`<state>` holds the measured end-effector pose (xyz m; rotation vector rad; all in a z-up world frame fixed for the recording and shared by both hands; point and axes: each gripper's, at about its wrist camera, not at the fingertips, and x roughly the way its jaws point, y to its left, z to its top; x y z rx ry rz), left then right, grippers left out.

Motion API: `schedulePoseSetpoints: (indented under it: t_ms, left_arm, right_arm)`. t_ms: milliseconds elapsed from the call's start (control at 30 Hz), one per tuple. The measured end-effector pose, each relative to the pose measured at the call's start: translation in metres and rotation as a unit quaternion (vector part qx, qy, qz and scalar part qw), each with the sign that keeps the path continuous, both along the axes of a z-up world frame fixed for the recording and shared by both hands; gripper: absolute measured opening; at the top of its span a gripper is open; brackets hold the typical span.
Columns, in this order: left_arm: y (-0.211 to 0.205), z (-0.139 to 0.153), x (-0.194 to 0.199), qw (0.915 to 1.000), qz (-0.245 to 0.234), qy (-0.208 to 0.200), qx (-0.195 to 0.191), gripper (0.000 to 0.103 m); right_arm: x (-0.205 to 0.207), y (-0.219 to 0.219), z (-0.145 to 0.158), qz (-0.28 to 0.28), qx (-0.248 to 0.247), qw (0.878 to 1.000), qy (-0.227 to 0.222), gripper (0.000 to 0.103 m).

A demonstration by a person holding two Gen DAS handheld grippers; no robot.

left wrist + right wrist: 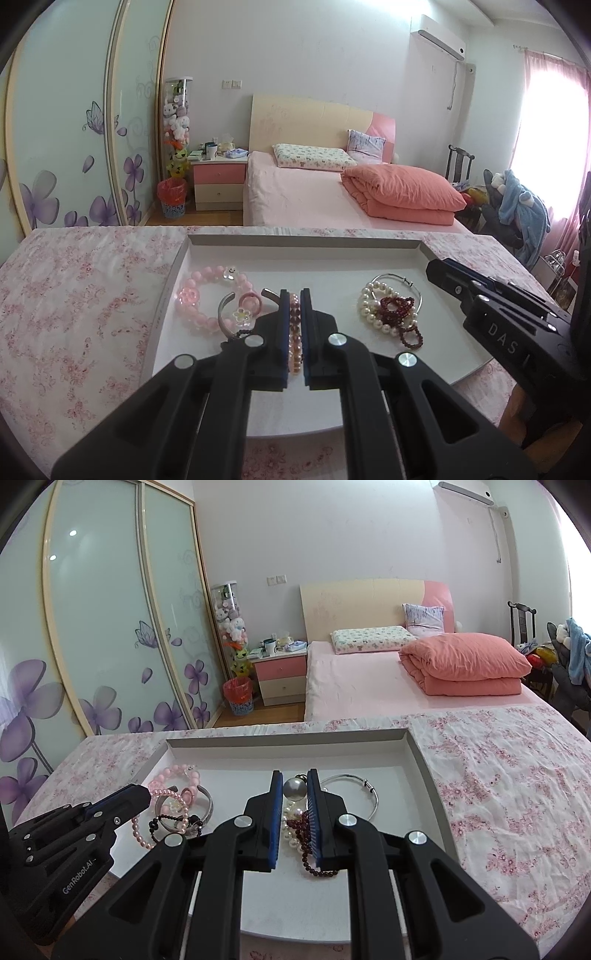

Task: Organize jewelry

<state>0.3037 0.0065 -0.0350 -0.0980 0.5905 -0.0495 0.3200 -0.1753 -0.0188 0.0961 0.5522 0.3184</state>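
**Both grippers clamped on jewelry over the white tray**

Now the left gripper is clenched on a bracelet of small pink and dark red beads, which runs up the narrow gap between its blue pads. The right gripper is clenched on a large grey pearl, pinched between its pad tips. Below that pearl a tangle of white pearls and dark red beads lies under the right gripper; whether the pearl is strung to them cannot be told.

All the jewelry sits in a shallow white tray on a surface covered with a pink floral cloth. In the left half of the tray lie a chunky pink bead bracelet, a silver cuff, a pink ring and a little clear flower charm, close together and partly overlapping. In the right half a thin silver bangle lies beside the pearl heap, its left side hidden behind the right gripper.

Seen from the right wrist, the left gripper's tip hangs over the left-hand cluster, with the pink pearl strand looping down from it.

Beyond the surface stands a bed with a folded coral quilt.
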Motion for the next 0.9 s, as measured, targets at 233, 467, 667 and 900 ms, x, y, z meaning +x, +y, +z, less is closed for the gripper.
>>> schedulePoseSetpoints:
  t_ms: [233, 467, 667, 900]
  left_arm:
    - [0.009, -0.003, 0.003, 0.9999, 0.013, 0.003, -0.006, 0.027]
    - [0.026, 0.005, -0.004, 0.999, 0.036, 0.0, -0.027, 0.044]
    - [0.037, 0.015, -0.016, 0.9983, 0.051, -0.007, -0.027, 0.046]
    - [0.043, 0.023, -0.041, 0.9979, 0.058, -0.011, -0.027, 0.055]
  right_arm:
    - [-0.003, -0.002, 0.001, -0.008, 0.003, 1.0, -0.006, 0.054]
    - [-0.006, -0.011, 0.005, -0.022, 0.008, 1.0, -0.008, 0.054]
    - [-0.013, -0.022, 0.01, -0.036, 0.016, 0.999, -0.008, 0.056]
    - [-0.034, -0.026, 0.019, -0.037, 0.011, 0.999, -0.017, 0.07]
